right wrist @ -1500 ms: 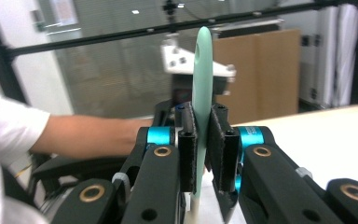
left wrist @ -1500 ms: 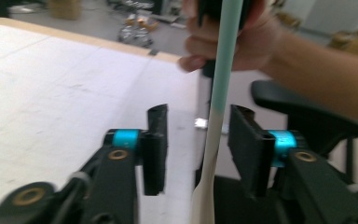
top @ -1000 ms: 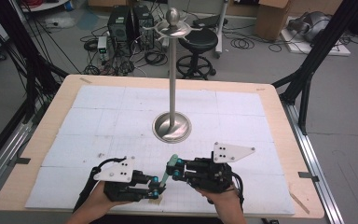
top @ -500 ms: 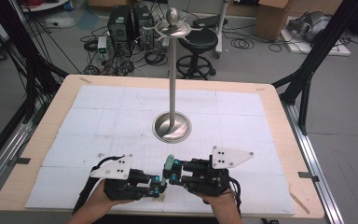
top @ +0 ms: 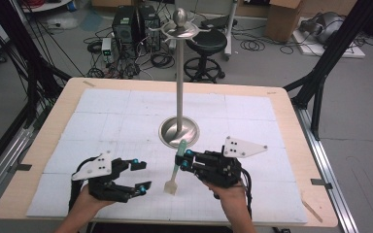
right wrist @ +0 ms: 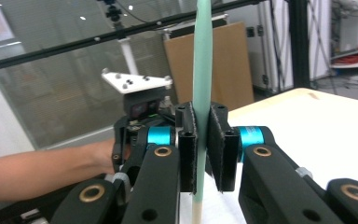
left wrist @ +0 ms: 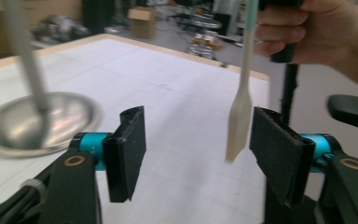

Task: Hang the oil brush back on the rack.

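**Both hands low at the near edge, one set of jaws wide, one clamped**

My left gripper point(top: 137, 175) sits low over the near part of the worktop point(top: 53, 126), held from behind by my left hand point(top: 85, 201), its jaws spread wide apart and pointing toward my right side. In the left gripper view the two black pads point(left wrist: 129, 149) stand well apart. My right gripper point(top: 180, 159) is held by my right hand point(top: 228, 191), wrist coming in from the bottom edge, jaws pointing left toward the other gripper. In the right gripper view its jaws are pressed together on a pale green handle point(right wrist: 201, 88) that runs upright between them.
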Available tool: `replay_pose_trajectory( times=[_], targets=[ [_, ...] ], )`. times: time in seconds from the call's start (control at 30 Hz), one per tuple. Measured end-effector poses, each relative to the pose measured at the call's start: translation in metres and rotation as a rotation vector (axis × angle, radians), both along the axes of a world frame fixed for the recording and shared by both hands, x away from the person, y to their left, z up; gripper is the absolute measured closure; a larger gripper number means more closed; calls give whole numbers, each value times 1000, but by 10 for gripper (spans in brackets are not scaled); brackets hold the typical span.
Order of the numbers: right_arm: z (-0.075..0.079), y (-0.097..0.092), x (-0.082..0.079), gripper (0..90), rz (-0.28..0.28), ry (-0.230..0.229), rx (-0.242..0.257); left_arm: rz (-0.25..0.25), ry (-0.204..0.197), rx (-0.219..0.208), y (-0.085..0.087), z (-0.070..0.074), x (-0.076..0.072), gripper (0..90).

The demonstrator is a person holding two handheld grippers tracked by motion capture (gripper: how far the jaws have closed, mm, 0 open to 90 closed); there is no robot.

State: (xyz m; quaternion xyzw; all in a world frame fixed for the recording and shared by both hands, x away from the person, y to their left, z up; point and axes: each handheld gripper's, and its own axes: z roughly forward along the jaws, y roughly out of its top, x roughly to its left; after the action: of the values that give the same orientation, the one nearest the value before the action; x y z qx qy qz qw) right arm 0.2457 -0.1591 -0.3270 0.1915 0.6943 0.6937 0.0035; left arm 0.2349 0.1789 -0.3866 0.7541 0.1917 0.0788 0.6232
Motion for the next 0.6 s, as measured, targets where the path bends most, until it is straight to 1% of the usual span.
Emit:
replay_pose_trajectory(
  times=[0.03, 0.17, 0.2, 0.23, 0.27, 0.3, 0.33, 0.37, 0.4, 0.5, 0.57, 0.6],
  targets=[
    [2, 1, 2, 827, -9, 0, -4, 30, -8, 0, 8, -1, 0, 339],
    [17, 10, 15, 827, -42, -5, -39, 79, -9, -21, 29, -3, 1, 312],
    [26, 15, 21, 827, -56, -8, -52, 94, -9, -21, 33, -3, 2, 286],
    [30, 18, 25, 827, -62, -14, -58, 121, -8, -14, 40, -3, 2, 274],
    [30, 18, 25, 827, -62, -14, -58, 121, -8, -14, 40, -3, 2, 264],
    [40, 23, 32, 827, -74, -16, -63, 139, -6, -15, 44, -4, 3, 255],
    [40, 23, 32, 827, -74, -16, -63, 151, -7, -14, 46, -4, 2, 255],
    [48, 27, 38, 827, -90, -19, -67, 177, -16, -9, 50, -5, 3, 221],
    [48, 27, 38, 827, -90, -19, -67, 177, -16, -9, 50, -5, 3, 214],
    [59, 33, 45, 827, -108, -21, -77, 177, -20, -23, 56, -5, 4, 213],
    [68, 38, 51, 827, -121, -21, -94, 182, -15, -31, 58, -7, 3, 215],
    [78, 43, 58, 827, -132, -18, -113, 183, -14, -30, 59, -7, 3, 222]
  ],
)
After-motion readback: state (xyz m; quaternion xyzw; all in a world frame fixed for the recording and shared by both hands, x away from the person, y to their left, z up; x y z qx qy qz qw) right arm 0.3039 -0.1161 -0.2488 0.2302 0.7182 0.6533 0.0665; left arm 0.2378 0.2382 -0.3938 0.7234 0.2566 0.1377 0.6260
